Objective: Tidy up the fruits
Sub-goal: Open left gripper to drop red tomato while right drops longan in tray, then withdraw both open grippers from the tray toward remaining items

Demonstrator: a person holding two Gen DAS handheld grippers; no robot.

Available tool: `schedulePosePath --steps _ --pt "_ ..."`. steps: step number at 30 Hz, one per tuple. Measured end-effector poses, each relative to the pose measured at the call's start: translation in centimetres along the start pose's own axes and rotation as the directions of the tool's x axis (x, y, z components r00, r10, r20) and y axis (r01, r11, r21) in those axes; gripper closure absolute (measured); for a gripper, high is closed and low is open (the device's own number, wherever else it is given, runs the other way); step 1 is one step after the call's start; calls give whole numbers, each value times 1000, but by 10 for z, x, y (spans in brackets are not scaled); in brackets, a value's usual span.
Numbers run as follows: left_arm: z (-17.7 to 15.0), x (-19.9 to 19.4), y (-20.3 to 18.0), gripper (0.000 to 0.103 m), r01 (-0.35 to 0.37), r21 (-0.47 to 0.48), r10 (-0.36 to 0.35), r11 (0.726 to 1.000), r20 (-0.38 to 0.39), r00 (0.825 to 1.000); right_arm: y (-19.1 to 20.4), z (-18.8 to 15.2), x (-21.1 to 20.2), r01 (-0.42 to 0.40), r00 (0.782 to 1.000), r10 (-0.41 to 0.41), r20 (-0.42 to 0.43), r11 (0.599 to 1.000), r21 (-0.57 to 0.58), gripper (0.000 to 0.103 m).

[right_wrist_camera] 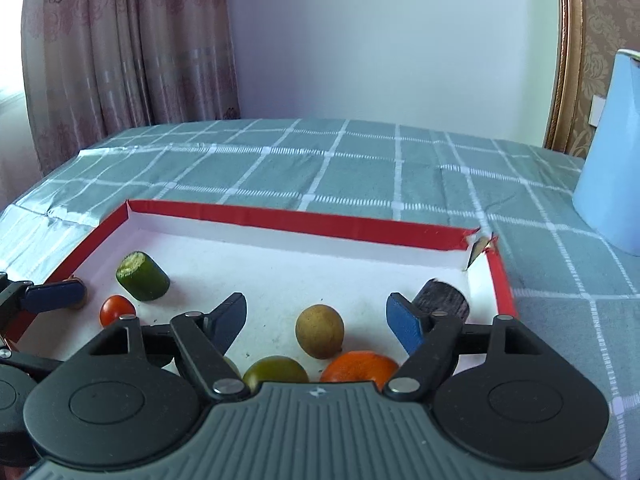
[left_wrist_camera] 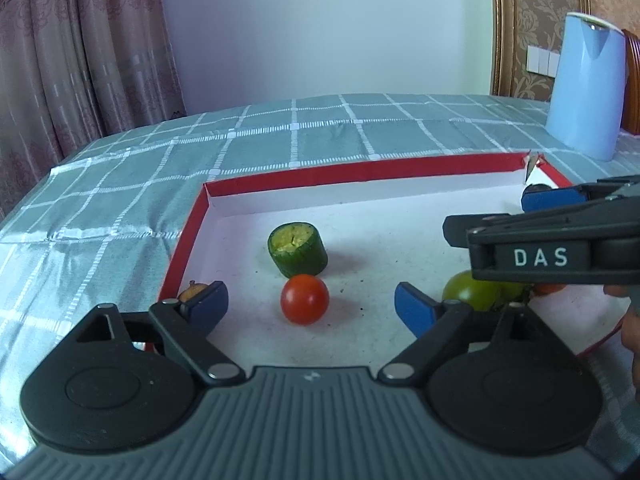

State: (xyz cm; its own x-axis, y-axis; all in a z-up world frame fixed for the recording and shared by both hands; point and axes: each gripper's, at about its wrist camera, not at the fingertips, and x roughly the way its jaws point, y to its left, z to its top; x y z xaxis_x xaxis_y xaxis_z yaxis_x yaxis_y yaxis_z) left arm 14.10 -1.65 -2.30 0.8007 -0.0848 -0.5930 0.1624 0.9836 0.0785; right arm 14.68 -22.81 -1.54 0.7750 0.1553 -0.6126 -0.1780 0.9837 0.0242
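From the left wrist camera we see our left hand-held gripper [left_wrist_camera: 311, 306] with its blue fingers spread wide apart and nothing between them but air. A red cherry tomato [left_wrist_camera: 305, 299] lies on the white floor of the red-rimmed tray [left_wrist_camera: 280, 178], directly ahead in the gap between the fingers and touching neither. Just beyond it stands a green cucumber chunk [left_wrist_camera: 297, 249], cut end up. A small brown fruit [left_wrist_camera: 191, 292] peeks out beside the left finger, at the tray's left wall. A green tomato [left_wrist_camera: 472, 292] sits right of the right finger, partly hidden under our right hand-held gripper [left_wrist_camera: 532, 200], which reaches across from the right edge. The tray rests on a checked surface [left_wrist_camera: 280, 132], with one light blue kettle [left_wrist_camera: 586, 88] at the far right.

From the right wrist camera our right hand-held gripper's jaws also stand wide open, gripping nothing. One brown round fruit [right_wrist_camera: 320, 331] lies ahead between the fingers, nearer the middle. Below it, close to the gripper body, we count one green tomato [right_wrist_camera: 276, 370] and one orange fruit [right_wrist_camera: 358, 366]. A dark cylinder piece [right_wrist_camera: 444, 298] lies behind the right finger in the tray's right corner. To the left sit the one cucumber chunk [right_wrist_camera: 143, 276] and one cherry tomato [right_wrist_camera: 116, 309].
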Motion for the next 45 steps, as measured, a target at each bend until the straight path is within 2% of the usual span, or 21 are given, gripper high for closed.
schedulePosePath --steps 6,7,8,11,16,20,22,27,30,32,37,42,45 --pt "-3 -6 -2 12 -7 17 6 1000 28 1000 -7 -4 -9 -29 999 28 15 998 49 26" --pt "-4 -9 -2 9 -13 17 13 1000 43 999 -8 -5 -12 -33 999 31 24 998 55 26" --pt "-5 -13 -2 2 -31 13 30 999 63 998 -9 -6 -16 -34 999 32 37 997 63 26" --pt "-8 -23 5 0 -64 -21 66 998 112 991 -16 -11 -28 -47 997 39 69 994 103 26" --pt "-11 -31 17 0 -65 -84 75 994 122 990 -27 -20 -48 -79 992 62 109 983 167 25" --pt "-19 -46 23 0 -42 -107 56 993 140 989 -28 -33 -68 -65 986 40 159 985 161 24" --pt "-24 -51 26 0 -13 -115 30 993 140 990 -31 -40 -74 -69 986 39 164 982 177 22" --pt "-36 -67 23 0 4 -110 12 994 151 988 -34 -57 -87 -80 985 51 164 981 179 21" --pt "-46 -79 17 0 39 -83 -26 996 155 988 -33 -67 -96 -55 984 27 174 986 157 21" --pt "-53 -85 8 0 36 -45 -28 998 163 986 -31 -72 -99 -45 984 20 175 988 145 21" --pt "-62 -94 -6 0 69 45 -75 997 174 982 -36 -75 -101 -46 985 18 169 986 163 21" --pt "-65 -96 -14 0 135 127 -154 983 155 976 -37 -76 -102 -44 986 15 168 985 167 21" --pt "-65 -94 -14 0 198 168 -222 966 136 966 -36 -76 -101 -39 986 12 165 986 161 21"
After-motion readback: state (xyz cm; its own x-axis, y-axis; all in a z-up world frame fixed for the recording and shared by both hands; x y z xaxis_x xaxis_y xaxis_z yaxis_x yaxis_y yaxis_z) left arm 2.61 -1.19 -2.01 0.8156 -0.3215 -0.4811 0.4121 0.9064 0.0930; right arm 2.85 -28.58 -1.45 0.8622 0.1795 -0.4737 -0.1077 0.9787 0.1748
